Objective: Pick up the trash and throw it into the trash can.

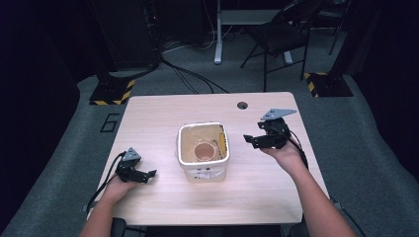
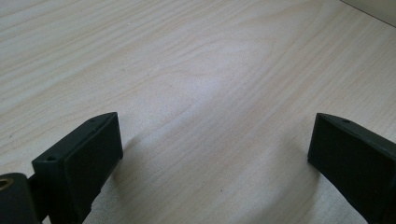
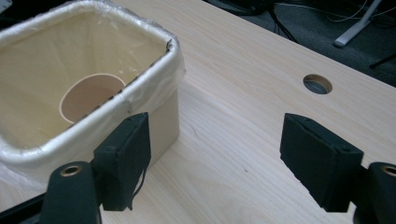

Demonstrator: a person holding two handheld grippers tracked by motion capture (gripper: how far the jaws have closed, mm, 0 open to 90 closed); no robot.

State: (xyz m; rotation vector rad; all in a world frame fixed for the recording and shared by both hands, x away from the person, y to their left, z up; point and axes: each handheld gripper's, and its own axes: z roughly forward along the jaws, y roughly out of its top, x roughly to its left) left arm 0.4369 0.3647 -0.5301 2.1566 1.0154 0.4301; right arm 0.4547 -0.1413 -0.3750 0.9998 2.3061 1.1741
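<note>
A white bin (image 1: 188,165) lined with clear plastic stands at the middle of the wooden table (image 1: 158,113). A tan paper cup (image 1: 203,151) lies inside it. My right gripper (image 1: 250,140) hovers just right of the bin, pointing left toward it. In the right gripper view its jaws (image 3: 215,149) stand apart with nothing between them, the bin's rim (image 3: 140,88) and the cup (image 3: 91,95) close on the left. My left gripper (image 1: 150,174) rests near the table's front left, away from the bin. In the left gripper view it (image 2: 215,154) is open over bare wood.
A round cable hole (image 1: 242,105) (image 3: 317,84) sits at the table's far edge. Beyond the table are a black folding chair (image 1: 281,34), a white desk leg (image 1: 218,39), floor cables and two striped stand bases (image 1: 112,92).
</note>
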